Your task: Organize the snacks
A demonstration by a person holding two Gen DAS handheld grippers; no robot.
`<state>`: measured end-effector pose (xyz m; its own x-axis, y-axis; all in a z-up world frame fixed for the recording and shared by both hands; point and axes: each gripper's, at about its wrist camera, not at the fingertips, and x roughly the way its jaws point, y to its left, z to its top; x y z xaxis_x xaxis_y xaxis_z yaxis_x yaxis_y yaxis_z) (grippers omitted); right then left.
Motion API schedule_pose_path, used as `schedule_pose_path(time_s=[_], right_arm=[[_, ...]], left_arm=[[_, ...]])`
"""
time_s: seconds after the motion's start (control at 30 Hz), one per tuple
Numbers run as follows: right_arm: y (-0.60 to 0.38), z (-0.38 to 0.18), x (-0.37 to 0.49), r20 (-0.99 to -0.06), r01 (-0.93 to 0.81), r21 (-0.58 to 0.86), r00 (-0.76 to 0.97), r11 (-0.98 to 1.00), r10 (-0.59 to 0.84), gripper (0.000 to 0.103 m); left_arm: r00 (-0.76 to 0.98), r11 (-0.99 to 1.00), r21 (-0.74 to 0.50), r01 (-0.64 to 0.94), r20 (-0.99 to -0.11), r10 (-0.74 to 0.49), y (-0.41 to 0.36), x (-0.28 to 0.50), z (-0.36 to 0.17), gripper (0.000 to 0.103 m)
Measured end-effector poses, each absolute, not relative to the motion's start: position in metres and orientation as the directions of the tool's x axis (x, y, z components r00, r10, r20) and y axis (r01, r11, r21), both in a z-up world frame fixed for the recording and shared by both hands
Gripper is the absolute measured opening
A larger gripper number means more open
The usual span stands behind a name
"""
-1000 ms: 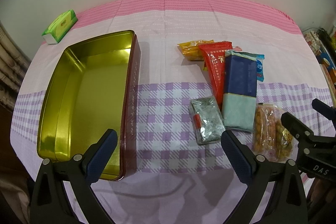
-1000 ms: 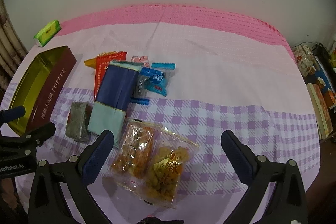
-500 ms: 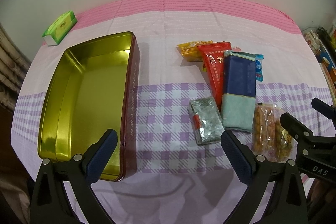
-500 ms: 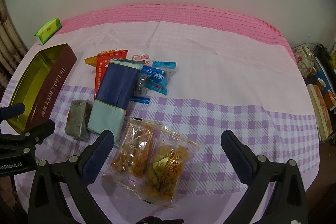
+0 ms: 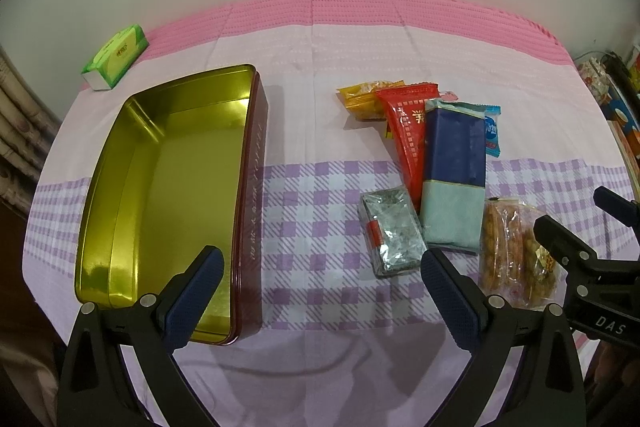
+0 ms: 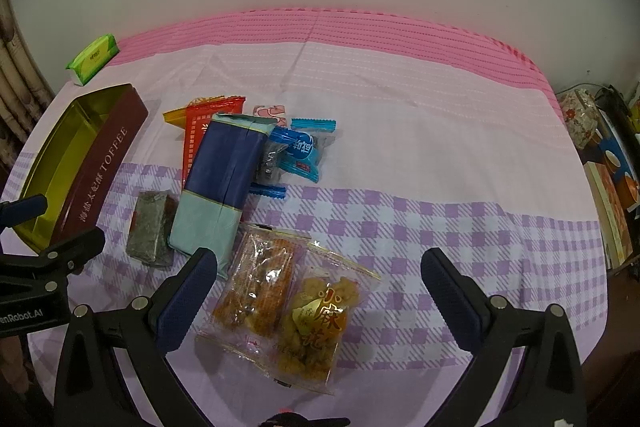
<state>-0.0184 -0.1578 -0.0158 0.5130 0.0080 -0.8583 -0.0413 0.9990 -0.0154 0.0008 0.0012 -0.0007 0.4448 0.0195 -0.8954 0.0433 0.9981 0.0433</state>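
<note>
Grippers [image 5: 318, 289] [image 6: 318, 291] are hovering wide apart, holding nothing.
Snacks [image 6: 224, 179] are lying right of the tin [image 5: 168, 187].

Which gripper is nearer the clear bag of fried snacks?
Right. The right gripper is open over the clear bag of fried snacks; the left gripper is off to its left, by the gold tin.

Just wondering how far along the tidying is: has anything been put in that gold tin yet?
No, the gold tin shows only its bare shiny floor, while the snacks lie beside it on the cloth.
</note>
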Motion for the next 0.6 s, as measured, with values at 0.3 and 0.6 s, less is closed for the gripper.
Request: schedule_pose_path(time_s=[0.3, 0.6], right_arm=[[-0.158, -0.015, -0.02, -0.86, -0.045, -0.02, 0.51, 0.999, 0.005, 0.102], [-0.161, -0.017, -0.021, -0.885, -0.048, -0.001, 0.465, 0.999, 0.021, 0.088]], left_arm=[[0.456, 0.998, 0.041, 0.042, -0.89, 0.018, 0.002, -0.001, 0.003, 0.099], [0.476, 0.999, 0.036, 0.027, -0.879, 0.019, 0.012, 0.001, 0.01, 0.095]])
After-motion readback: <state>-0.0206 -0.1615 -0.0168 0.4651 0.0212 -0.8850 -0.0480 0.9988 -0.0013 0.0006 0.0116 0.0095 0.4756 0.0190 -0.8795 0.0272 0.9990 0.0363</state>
